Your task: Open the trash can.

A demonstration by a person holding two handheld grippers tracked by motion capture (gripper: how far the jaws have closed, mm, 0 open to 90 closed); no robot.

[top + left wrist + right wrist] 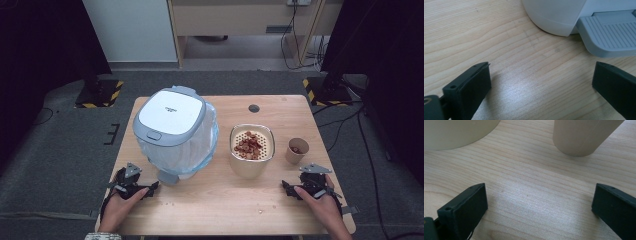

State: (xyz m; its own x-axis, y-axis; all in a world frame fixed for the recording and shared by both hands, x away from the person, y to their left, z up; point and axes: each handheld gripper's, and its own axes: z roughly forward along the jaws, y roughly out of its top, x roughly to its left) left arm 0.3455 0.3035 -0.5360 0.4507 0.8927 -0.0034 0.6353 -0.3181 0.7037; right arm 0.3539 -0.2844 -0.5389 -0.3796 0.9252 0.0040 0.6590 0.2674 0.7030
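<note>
From above, a white bin (175, 131) with a plastic bag stands beside a cream bowl (252, 150) of brown bits and a small paper cup (297, 150). Close up, its grey foot pedal (609, 35) shows. The left gripper (131, 184) and right gripper (311, 184) rest low on the table (220, 205), jaws wide apart, holding nothing.

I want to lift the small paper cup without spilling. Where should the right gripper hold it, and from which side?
Grip the small paper cup across its side wall, about mid-height, coming level from the near side with the right gripper. It stands upright and open-topped with pieces inside, and the beige bowl crowds its left.
</note>
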